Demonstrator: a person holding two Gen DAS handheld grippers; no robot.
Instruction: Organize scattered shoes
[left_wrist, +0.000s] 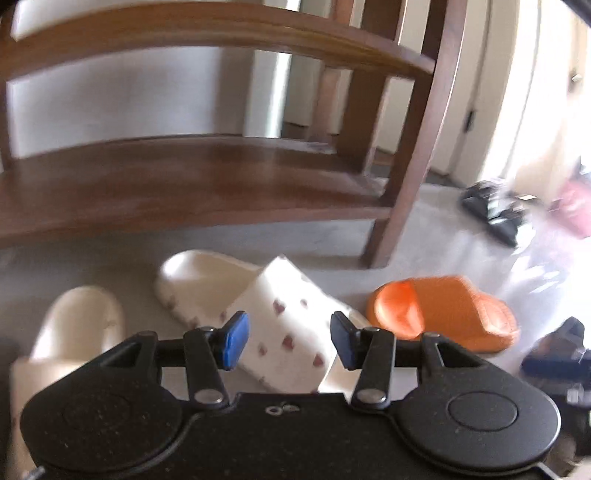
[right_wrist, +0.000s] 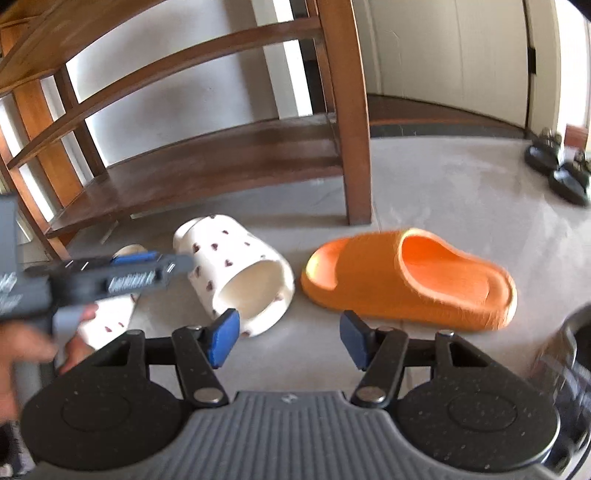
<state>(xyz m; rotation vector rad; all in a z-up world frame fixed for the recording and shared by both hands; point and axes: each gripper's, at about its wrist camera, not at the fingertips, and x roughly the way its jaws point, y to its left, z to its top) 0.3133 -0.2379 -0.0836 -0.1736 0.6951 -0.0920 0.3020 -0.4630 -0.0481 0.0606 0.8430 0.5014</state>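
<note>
A white slipper with small hearts (left_wrist: 280, 317) lies on the grey floor just beyond my left gripper (left_wrist: 290, 341), whose blue pads stand apart with nothing pressed between them. Left of it lies a second cream slipper (left_wrist: 74, 328). An orange slipper (left_wrist: 443, 314) sits to the right. In the right wrist view the heart slipper (right_wrist: 236, 269) lies tipped on its side and the orange slipper (right_wrist: 406, 277) rests flat, just beyond my open, empty right gripper (right_wrist: 290, 338). The left gripper (right_wrist: 147, 267) hovers over the other white slipper (right_wrist: 107, 321), part of which it hides.
A brown wooden shoe rack (left_wrist: 184, 177) stands behind the slippers, its low shelf (right_wrist: 221, 158) bare and its front leg (right_wrist: 354, 147) close to the orange slipper. A pair of black sandals (right_wrist: 557, 166) sits far right by the wall. A hand (right_wrist: 74, 347) holds the left gripper.
</note>
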